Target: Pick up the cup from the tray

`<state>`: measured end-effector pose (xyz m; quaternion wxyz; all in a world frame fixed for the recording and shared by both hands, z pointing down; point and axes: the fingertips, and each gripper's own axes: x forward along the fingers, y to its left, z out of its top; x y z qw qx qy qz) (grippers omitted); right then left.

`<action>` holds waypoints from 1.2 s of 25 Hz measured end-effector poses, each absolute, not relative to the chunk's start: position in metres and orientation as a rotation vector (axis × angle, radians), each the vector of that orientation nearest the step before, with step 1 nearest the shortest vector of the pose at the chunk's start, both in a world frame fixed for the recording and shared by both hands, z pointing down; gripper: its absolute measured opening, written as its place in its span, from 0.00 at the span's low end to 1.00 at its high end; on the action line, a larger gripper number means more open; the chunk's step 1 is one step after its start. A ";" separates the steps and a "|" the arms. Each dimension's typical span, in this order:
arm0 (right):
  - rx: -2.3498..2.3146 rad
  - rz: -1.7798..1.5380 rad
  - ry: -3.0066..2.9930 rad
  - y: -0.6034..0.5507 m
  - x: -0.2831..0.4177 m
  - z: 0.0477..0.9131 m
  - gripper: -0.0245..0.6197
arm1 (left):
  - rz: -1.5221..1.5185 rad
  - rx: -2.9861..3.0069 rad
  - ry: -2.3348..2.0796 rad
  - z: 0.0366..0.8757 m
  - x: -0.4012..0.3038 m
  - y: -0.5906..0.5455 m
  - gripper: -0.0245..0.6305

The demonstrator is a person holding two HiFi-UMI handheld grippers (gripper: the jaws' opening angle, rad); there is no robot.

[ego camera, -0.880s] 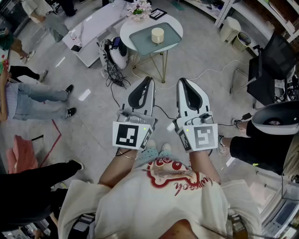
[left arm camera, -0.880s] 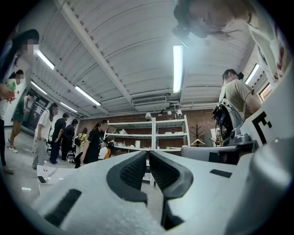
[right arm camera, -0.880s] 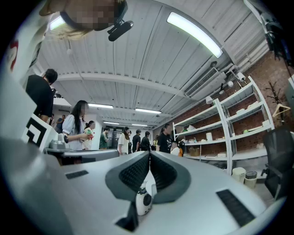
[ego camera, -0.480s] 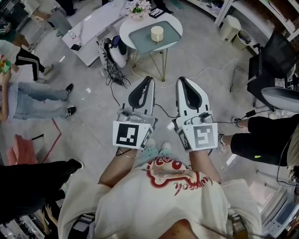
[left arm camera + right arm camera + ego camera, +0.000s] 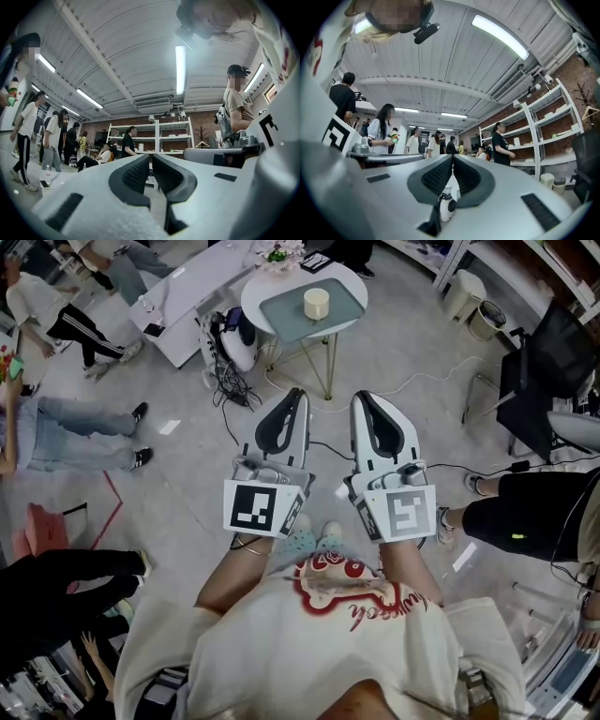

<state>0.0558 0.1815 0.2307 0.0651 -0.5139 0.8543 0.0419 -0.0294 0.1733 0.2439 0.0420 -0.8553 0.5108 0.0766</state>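
Note:
A cream cup [image 5: 316,303] stands on a grey-green tray [image 5: 342,310] on a small round white table [image 5: 258,301] at the top of the head view. My left gripper [image 5: 299,395] and right gripper [image 5: 361,397] are held side by side in front of my chest, over the floor and well short of the table. Both point toward it. In the left gripper view the left gripper [image 5: 151,157] has its ribbed pads pressed together with nothing between them. The right gripper [image 5: 453,157] is likewise shut and empty. Neither gripper view shows the cup.
Flowers [image 5: 277,253] and a dark flat device [image 5: 317,262] sit at the table's far edge. A white machine [image 5: 239,345] and tangled cables [image 5: 230,388] lie left of the table legs. A long white bench [image 5: 187,287], several people, a black chair [image 5: 553,362] and bins [image 5: 464,296] surround the floor.
Both grippers stay shut and have edged slightly forward toward the table. People at the left and right of the room have walked on.

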 end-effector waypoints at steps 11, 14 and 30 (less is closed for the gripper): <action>-1.508 0.144 2.606 0.182 0.080 0.231 0.08 | 0.231 -2.569 1.629 0.249 -0.015 0.183 0.08; -1.493 0.136 2.617 0.179 0.083 0.235 0.08 | 0.214 -2.568 1.646 0.255 -0.010 0.184 0.08; -1.505 0.139 2.597 0.047 0.065 0.243 0.08 | 0.238 -2.561 1.646 0.262 -0.032 0.050 0.08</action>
